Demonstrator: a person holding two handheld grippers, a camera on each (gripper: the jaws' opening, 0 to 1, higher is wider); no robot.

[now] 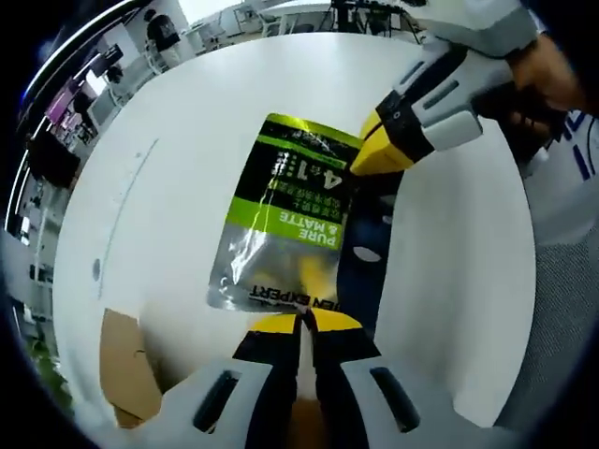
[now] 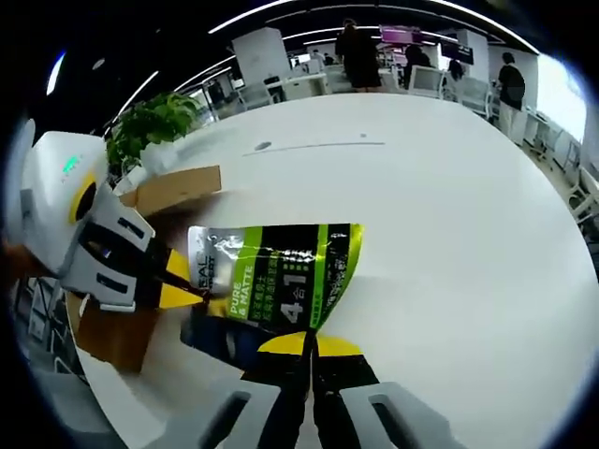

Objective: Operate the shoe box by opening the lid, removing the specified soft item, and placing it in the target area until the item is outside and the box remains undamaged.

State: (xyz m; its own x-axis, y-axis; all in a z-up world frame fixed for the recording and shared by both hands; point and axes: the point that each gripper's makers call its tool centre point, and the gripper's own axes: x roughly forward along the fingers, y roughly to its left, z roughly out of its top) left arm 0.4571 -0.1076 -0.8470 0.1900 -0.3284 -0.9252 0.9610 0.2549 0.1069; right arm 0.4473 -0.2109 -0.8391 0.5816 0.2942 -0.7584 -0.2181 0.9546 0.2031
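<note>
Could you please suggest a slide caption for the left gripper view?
Both grippers, left and right, pinch opposite ends of a green-and-black pouch above the white table.

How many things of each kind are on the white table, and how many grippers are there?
Green and black pouch: 1
Dark blue item under the pouch: 1
Cardboard box: 1
Grippers, left and right: 2
Total: 5
</note>
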